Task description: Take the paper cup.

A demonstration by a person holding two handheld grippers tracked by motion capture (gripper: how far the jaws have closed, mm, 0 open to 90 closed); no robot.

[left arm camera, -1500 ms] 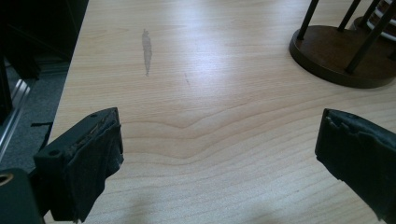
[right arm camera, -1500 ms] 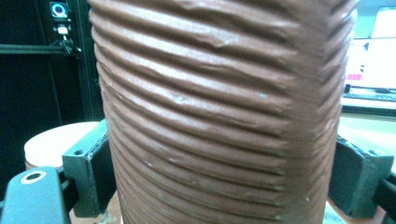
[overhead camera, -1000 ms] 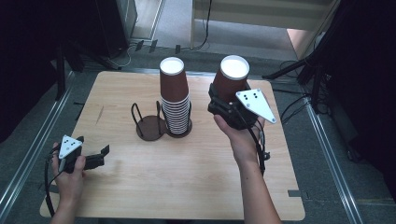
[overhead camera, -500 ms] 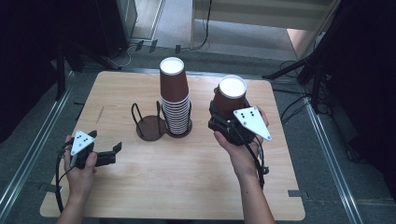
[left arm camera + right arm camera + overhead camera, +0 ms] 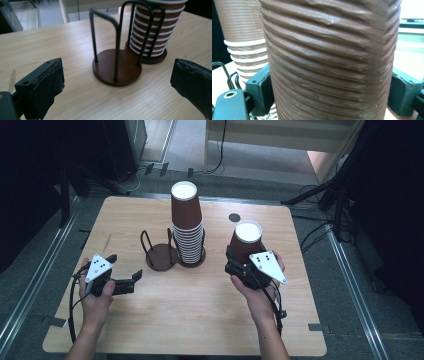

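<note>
The cup is brown ribbed paper with a white inside showing at its open mouth, and it stands upright. In the right gripper view its wall runs in fine ridges from top to bottom, with one small dent near the top. The right tool pinches it low on the body, a black jaw pressed against each side, and a hand holds that tool from behind. The cup sits to the right of the stack, apart from it, and whether its base touches the desk cannot be told.

The stack is a tall column of the same brown cups nested upright, their white rims showing as rings; they are too many and too close to count surely. It stands in a wire holder on a round dark base. Just left of the stack, touching that base, is a second holder, empty, with two wire hoops rising from its round base. That makes one loose cup, one stack and two holders.

Farther left of the stack, near the desk's front edge, the left tool is spread wide with nothing between its jaws, pointing toward the empty holder. One hand holds each tool.
</note>
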